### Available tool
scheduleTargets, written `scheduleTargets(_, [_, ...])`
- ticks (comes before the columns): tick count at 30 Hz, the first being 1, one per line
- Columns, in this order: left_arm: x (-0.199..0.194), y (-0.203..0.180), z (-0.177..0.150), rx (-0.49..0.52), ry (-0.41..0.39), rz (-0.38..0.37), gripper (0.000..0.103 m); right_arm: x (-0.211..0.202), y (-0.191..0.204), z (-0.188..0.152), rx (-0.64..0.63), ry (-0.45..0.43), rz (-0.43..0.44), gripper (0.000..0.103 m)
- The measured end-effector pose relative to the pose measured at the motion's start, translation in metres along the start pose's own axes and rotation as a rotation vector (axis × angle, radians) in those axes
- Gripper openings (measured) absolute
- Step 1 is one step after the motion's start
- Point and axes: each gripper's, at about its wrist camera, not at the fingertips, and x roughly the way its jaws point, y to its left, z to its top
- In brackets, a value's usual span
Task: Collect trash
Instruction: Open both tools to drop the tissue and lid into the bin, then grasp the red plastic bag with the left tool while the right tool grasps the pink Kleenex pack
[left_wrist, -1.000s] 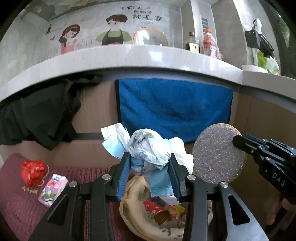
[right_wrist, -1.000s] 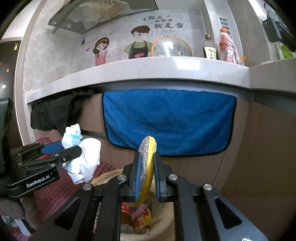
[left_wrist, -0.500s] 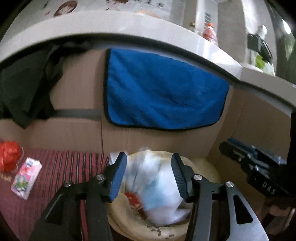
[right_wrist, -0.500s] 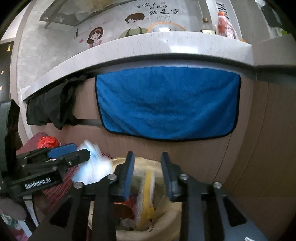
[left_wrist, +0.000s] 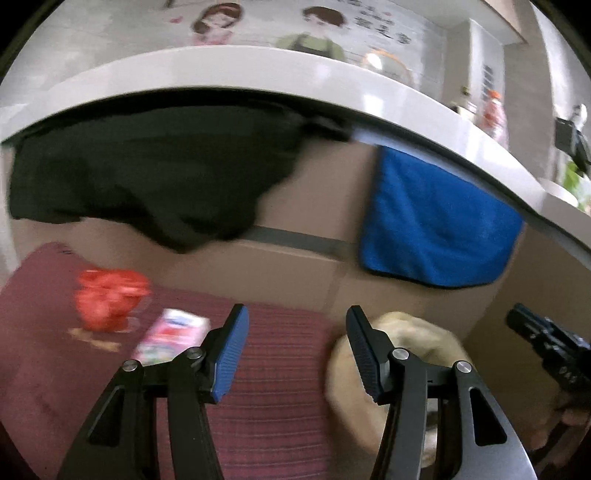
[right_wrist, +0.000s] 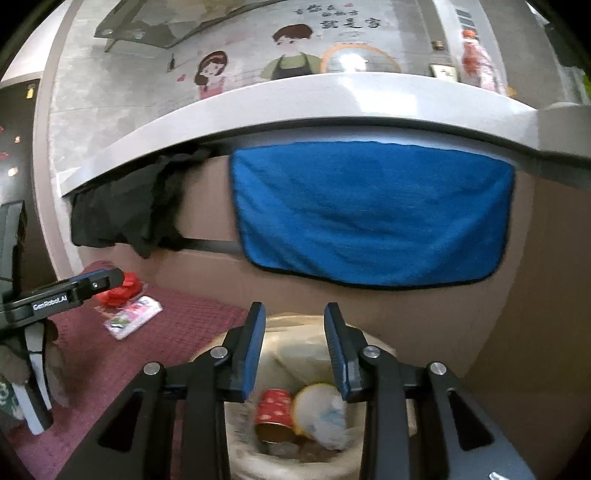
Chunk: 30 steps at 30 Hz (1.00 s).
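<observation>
Right hand-held gripper (right_wrist: 294, 349) agape, bin (right_wrist: 376, 341) contents blurred, half-hidden

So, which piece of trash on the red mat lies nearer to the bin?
The pink packet; the red crumpled bag lies behind it, farther from the bin.

- left gripper (left_wrist: 297, 349) had a wad of white and blue tissue pinched a second ago, now its jaws are wide apart with nothing in them
- it's also swung off toward the maroon mat (left_wrist: 266, 391), bin (left_wrist: 406, 332) now sits at its right
- right gripper (right_wrist: 294, 349) let go of the glittery round disc (right_wrist: 314, 406), jaws spread, disc now lies in the bin (right_wrist: 295, 332) by the red cup (right_wrist: 275, 408)
- tissue wad (right_wrist: 332, 417) is down there too, blurry
</observation>
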Motion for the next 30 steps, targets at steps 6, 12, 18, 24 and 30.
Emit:
scheduleTargets(6, [-0.023, 0.084, -0.003, -0.076, -0.025, 0.128, 0.056, 0.021, 0.062, 0.002, -0.032, 0.035, 0.129, 0.032])
scheduleTargets(12, [-0.022, 0.159, -0.003, -0.166, -0.018, 0.162, 0.058, 0.050, 0.125, 0.001, -0.107, 0.076, 0.211, 0.032])
scheduleTargets(18, [0.042, 0.217, 0.006, -0.274, 0.097, 0.106, 0.059, 0.086, 0.171, -0.009, -0.130, 0.150, 0.276, 0.032])
scheduleTargets(24, [0.095, 0.244, 0.010, -0.335, 0.175, 0.109, 0.059, 0.110, 0.187, -0.017, -0.157, 0.201, 0.269, 0.032])
scheduleTargets(30, [0.111, 0.251, -0.003, -0.379, 0.236, 0.070, 0.059, 0.138, 0.198, -0.015, -0.111, 0.265, 0.290, 0.032])
